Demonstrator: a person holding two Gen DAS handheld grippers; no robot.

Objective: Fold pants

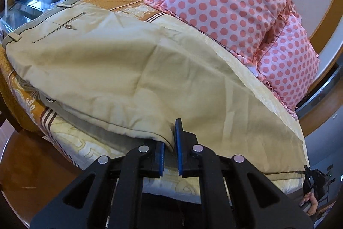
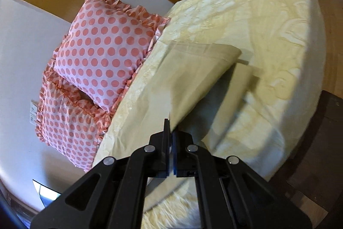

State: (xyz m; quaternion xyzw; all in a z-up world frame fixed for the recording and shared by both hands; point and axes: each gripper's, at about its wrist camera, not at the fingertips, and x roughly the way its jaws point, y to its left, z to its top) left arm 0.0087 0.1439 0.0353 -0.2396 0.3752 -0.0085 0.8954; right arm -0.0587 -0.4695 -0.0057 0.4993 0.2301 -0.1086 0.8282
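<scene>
Cream bedding covers the bed (image 2: 268, 20), with polka-dot pillows (image 1: 231, 3) at its side. Khaki pants (image 1: 103, 61) lie across it. The left tool (image 1: 170, 143) and right tool (image 2: 170, 138) each pinch the fabric's edge.

The left gripper (image 1: 170, 143) pinches the pants (image 1: 107, 65) tight. The right gripper (image 2: 170, 134) pinches them too.

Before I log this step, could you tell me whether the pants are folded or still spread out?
Mostly spread: the pants lie along the bed, back pocket showing, both grippers pinching fabric edges.
</scene>
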